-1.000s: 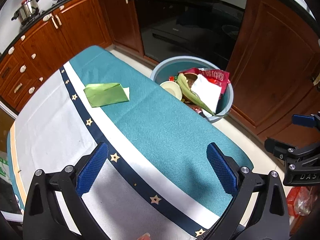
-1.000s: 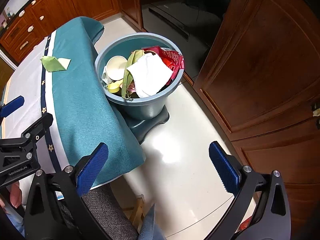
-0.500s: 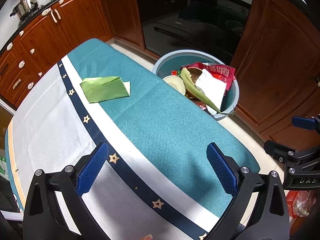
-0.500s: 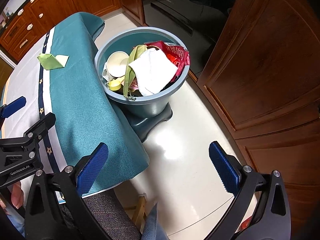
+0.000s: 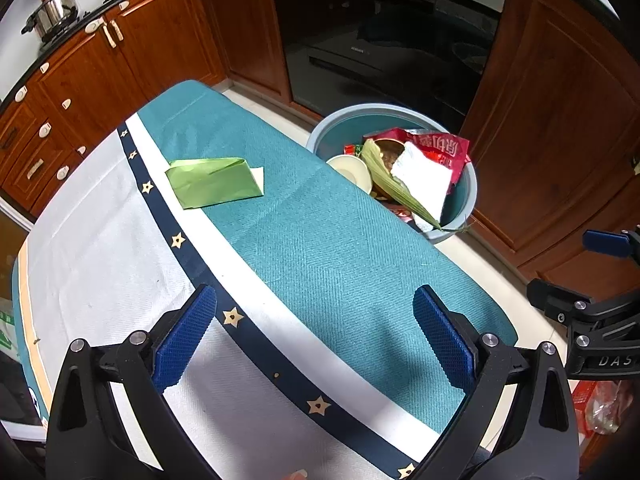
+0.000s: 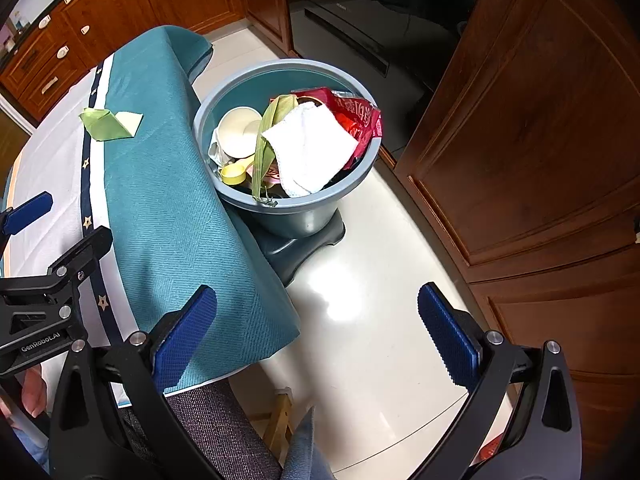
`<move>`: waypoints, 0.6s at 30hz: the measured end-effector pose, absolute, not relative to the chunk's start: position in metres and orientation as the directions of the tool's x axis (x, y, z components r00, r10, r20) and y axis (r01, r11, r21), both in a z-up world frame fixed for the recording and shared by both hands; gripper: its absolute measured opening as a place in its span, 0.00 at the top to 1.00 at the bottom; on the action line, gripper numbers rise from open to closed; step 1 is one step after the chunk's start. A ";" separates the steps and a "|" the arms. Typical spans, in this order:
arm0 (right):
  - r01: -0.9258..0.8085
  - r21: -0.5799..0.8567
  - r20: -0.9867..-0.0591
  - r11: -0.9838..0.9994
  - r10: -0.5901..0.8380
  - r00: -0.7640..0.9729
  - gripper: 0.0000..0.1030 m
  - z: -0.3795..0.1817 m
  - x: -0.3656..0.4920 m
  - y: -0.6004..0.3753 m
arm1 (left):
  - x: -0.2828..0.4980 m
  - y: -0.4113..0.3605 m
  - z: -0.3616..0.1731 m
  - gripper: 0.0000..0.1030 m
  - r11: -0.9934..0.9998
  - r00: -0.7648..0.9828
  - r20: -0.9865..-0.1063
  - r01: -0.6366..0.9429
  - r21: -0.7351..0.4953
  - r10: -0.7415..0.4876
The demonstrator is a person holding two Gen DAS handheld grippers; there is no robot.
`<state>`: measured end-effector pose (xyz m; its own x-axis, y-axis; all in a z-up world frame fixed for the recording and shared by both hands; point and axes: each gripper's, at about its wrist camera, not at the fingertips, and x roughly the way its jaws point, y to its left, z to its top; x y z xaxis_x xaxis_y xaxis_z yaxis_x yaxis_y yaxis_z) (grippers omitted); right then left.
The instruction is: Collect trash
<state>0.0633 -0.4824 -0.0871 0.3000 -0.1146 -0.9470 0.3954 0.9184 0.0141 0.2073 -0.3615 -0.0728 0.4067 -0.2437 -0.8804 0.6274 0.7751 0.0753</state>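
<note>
Left wrist view. The left gripper (image 5: pixel 316 332) hangs above the near part of a table covered by a teal, white and navy star-banded tablecloth (image 5: pixel 320 248); its blue-padded jaws stand wide apart with nothing between them. The one piece of trash on the table, a folded green paper (image 5: pixel 212 184), lies on the far left of the cloth, straddling the edge between the white stripe and the teal field, well beyond the left jaw and apart from it. Far and to the right, just past the table's edge, a blue-grey trash bin (image 5: pixel 466 194) stands on the floor holding a paper cup (image 5: pixel 352 168), a green husk (image 5: pixel 396 188), a white tissue (image 5: pixel 424 180) and a red wrapper (image 5: pixel 436 146). At the far right edge the right gripper (image 5: pixel 596 276) is seen from the side.

Right wrist view. The left gripper (image 6: pixel 40 240) appears at the left edge over the white cloth. The green paper (image 6: pixel 106 124) lies far left on the tablecloth (image 6: pixel 168 208), well apart from both tools. The bin (image 6: pixel 304 216) stands centre-far against the hanging cloth, on a dark base (image 6: pixel 304 246). The right gripper (image 6: pixel 320 332) is held over the pale floor (image 6: pixel 368 300) beside the table's near corner, jaws spread wide and empty, the bin ahead of it.
</note>
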 end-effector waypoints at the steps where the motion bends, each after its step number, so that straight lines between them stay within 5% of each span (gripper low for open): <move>1: 0.396 0.014 -0.947 0.918 -0.115 0.300 0.06 -0.087 0.063 -0.482 | 0.207 -0.361 -0.073 0.04 0.775 0.408 -0.880 0.627 0.076 -0.243; 18: 0.388 0.019 -0.948 0.922 -0.107 0.301 0.06 -0.087 0.061 -0.479 | 0.206 -0.357 -0.072 0.04 0.776 0.408 -0.881 0.625 0.080 -0.238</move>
